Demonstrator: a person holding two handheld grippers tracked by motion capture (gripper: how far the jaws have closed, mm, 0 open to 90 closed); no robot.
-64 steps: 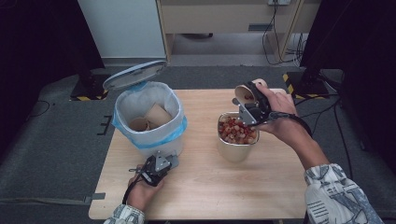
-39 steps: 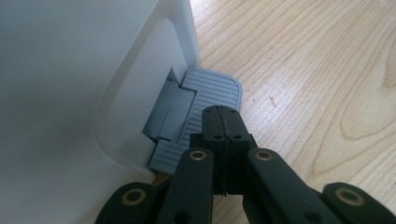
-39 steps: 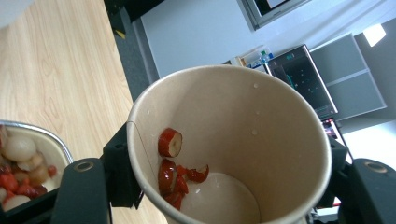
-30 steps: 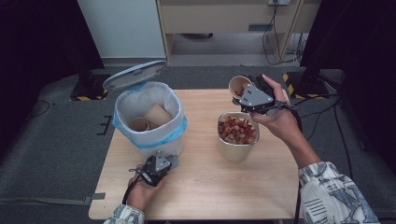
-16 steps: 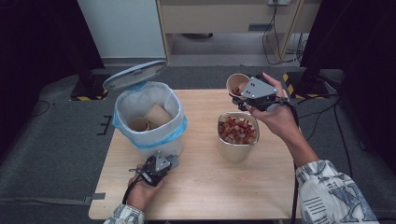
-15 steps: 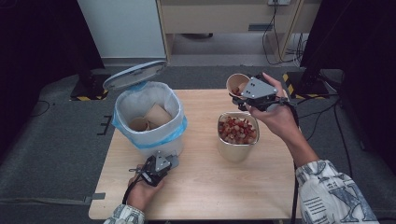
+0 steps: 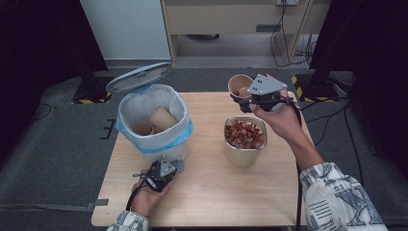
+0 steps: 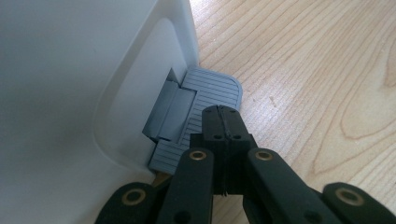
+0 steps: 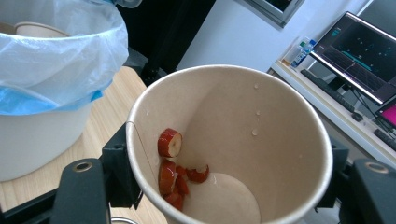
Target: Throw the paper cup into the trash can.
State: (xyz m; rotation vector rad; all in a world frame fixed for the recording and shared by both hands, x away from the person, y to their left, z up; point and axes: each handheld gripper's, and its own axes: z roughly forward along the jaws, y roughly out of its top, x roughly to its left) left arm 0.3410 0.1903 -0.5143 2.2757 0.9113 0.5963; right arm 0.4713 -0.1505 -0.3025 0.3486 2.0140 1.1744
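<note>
Between right tongs [image 9: 224, 196], tilted paper cup [image 9: 229, 144], red fruit slices [image 9: 175, 175] clinging inside

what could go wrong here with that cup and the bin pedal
A few red fruit pieces cling inside the paper cup that the right gripper clamps; they may drop on the table on the way to the bin. The shut left gripper rests on the pedal near its edge; a slip could let the lid fall.
</note>
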